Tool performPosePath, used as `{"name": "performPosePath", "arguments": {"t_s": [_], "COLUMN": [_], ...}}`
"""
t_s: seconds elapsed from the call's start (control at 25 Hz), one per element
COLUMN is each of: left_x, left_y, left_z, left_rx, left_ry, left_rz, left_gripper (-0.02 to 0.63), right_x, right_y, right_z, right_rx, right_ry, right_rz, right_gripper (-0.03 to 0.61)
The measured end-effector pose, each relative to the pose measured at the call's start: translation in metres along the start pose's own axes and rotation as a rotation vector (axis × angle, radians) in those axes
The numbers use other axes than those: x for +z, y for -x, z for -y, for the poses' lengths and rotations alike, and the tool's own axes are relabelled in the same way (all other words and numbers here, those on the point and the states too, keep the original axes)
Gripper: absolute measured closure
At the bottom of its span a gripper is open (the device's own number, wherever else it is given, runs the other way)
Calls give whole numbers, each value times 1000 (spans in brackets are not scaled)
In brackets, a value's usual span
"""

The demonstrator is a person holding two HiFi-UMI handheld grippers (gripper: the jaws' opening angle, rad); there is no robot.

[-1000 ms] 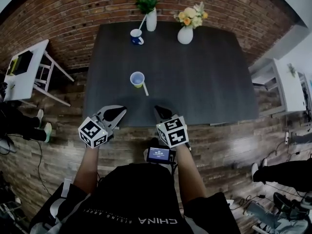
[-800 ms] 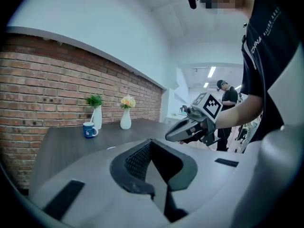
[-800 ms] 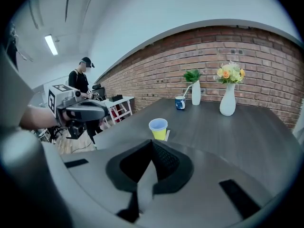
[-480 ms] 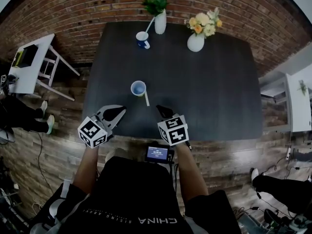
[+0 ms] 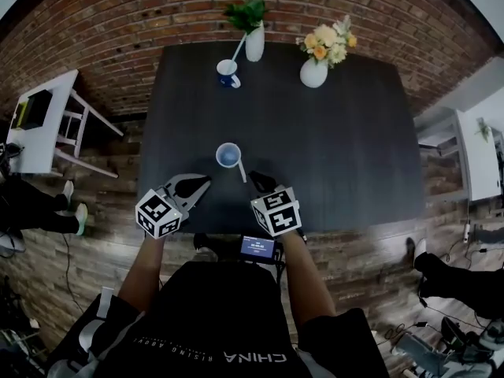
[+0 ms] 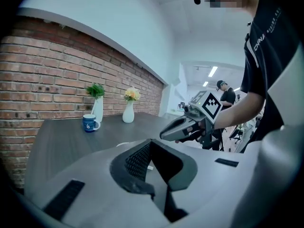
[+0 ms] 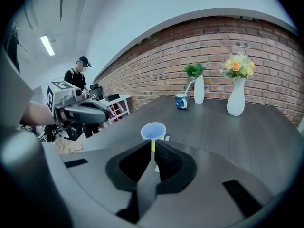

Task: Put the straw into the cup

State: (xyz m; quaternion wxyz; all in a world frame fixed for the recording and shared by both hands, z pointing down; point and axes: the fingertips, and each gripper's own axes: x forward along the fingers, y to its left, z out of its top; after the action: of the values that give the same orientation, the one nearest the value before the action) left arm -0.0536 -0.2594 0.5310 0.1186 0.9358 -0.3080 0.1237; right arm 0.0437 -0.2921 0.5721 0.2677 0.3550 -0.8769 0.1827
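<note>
Fingers [image 7: 171,163] of right gripper [image 7: 153,151] together, straw [image 5: 242,169] part-hidden

Office/studio-type rm: brick wall [image 5: 102,22], wood floor [image 5: 94,239], dark table [image 5: 331,156] w/ flower vase [image 5: 313,73], white side desk [image 5: 39,144].

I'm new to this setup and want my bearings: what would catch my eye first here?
A pale cup stands near the front of the dark table, a straw lying on the tabletop just beside it. The left hand-held gripper and the right hand-held gripper hover shut at the near edge, pointing toward it. At the far end, a blue mug and a vase of yellow flowers stand by the brick wall.
</note>
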Motion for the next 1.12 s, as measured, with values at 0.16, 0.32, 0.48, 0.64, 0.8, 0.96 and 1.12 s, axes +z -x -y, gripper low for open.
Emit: {"name": "performPosePath", "arguments": {"t_s": [0.16, 0.32, 0.48, 0.64, 0.8, 0.96, 1.12], "left_x": [3, 2, 0, -10, -23, -33, -37], "left_y": [1, 4, 10, 16, 21, 28, 33], "left_z": [-7, -10, -13, -14, -12, -13, -13], "left_rx": [-19, -19, -1, 17, 35, 57, 73], "left_ry": [-4, -7, 2, 24, 49, 65, 72], "left_rz": [-2, -8, -7, -21, -42, -55, -61], "left_gripper": [611, 611, 611, 611, 611, 611, 611], "right_x": [1, -9, -26, -50, -71, -85, -89], "right_y": [-7, -18, -35, -56, -72, -83, -88], "right_z": [-1, 3, 3, 5, 8, 11, 13], "right_rx": [-14, -10, 14, 29, 22, -2, -40], "right_ry": [-14, -27, -24, -14, -18, -20, -11], "right_rz": [-19, -60, -120, -191, -244, -275, -280], "right_gripper": [571, 568, 515, 515, 488, 488, 488]}}
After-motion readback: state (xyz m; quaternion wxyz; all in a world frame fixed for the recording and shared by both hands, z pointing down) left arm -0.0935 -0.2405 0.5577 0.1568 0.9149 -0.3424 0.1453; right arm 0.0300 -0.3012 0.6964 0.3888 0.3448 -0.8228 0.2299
